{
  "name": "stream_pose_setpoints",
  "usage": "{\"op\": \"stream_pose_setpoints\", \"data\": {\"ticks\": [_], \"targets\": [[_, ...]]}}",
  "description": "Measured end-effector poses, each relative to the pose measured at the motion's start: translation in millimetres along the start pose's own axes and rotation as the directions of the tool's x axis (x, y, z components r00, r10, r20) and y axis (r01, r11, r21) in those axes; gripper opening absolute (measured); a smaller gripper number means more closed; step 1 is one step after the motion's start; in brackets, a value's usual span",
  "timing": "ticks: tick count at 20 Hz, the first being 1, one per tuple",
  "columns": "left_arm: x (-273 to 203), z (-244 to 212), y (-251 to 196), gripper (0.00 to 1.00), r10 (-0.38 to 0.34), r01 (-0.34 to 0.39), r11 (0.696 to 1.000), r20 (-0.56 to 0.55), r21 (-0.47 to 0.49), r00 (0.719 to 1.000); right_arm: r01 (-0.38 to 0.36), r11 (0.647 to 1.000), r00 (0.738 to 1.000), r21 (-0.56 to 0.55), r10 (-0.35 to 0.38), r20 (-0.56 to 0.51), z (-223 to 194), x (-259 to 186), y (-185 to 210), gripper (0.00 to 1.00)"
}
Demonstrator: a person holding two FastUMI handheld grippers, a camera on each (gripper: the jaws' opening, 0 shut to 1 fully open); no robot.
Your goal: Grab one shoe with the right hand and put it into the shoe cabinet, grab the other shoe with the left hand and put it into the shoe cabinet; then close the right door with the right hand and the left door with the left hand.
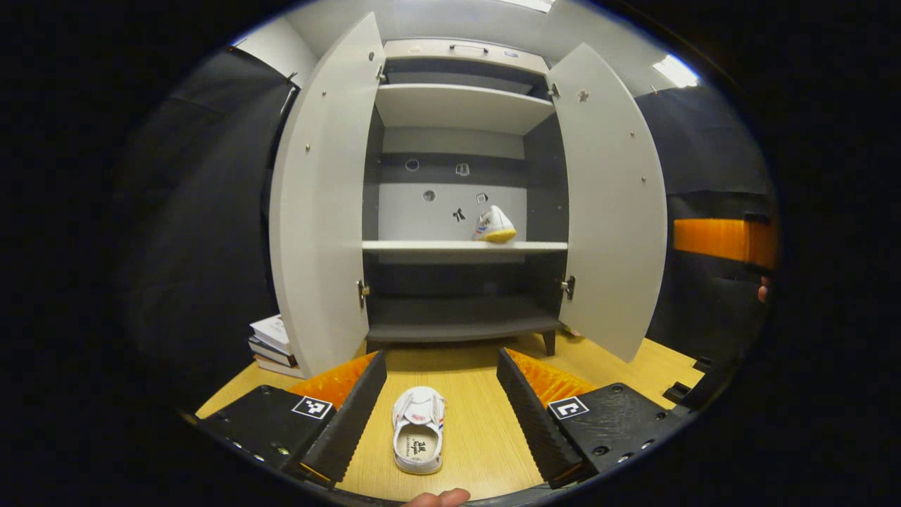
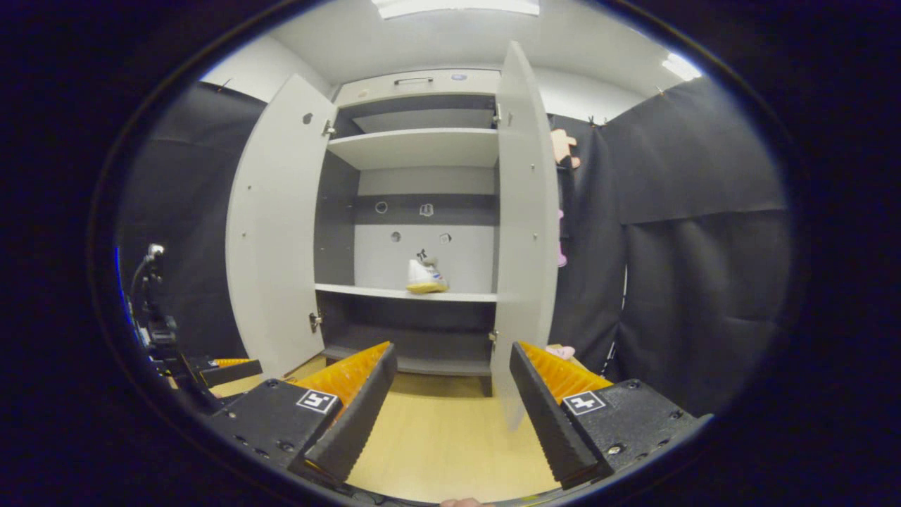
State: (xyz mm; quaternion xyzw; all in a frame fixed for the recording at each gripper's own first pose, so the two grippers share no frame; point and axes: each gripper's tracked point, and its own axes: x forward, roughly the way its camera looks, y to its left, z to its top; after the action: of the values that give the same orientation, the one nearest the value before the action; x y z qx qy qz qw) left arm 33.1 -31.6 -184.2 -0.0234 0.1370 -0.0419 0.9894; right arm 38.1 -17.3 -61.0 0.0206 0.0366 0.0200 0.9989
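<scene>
Left gripper view: the left claw [image 1: 442, 415] is seen spread wide at the bottom of the frame, nothing pinched. One shoe [image 1: 419, 429] lies flat on the wooden floor [image 1: 486, 436] between the two fingers, touching neither, its opening turned up. The shoe cabinet [image 1: 461, 204] stands at frame centre with the left door [image 1: 320, 211] and the right door [image 1: 612, 204] both swung open. The other shoe [image 1: 495, 225] sits on the middle shelf [image 1: 422, 246], right of centre, near the back panel. A stack of books [image 1: 271, 345] is noted on the floor at lower left, beside the left door.

Right gripper view: the right claw [image 2: 454, 415] is spread, empty, held above bare floor. The cabinet is seen at centre, doors open, with the shelved shoe [image 2: 424, 276] on the middle shelf. The other gripper [image 2: 211, 370] appears at the lower left edge.
</scene>
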Motion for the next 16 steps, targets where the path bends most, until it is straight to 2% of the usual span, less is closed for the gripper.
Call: {"op": "stream_pose_setpoints", "data": {"ticks": [2,6,16], "targets": [[8,-23,-8,0.96,-0.021,0.020,0.999,-0.046,-0.041,0.999,0.040,0.999,0.999,0.010,-0.040,0.000,-2,-4,-20,1.00],[19,-68,-4,0.96,-0.005,-0.001,0.999,-0.151,-0.044,0.989,0.101,0.995,0.995,-0.002,-0.101,0.003,-7,-9,-50,1.00],[35,-121,56,0.96,0.105,-0.115,0.993,-0.261,-0.025,0.960,0.096,0.995,0.994,0.033,-0.094,-0.061,-32,1,-59,1.00]]}}
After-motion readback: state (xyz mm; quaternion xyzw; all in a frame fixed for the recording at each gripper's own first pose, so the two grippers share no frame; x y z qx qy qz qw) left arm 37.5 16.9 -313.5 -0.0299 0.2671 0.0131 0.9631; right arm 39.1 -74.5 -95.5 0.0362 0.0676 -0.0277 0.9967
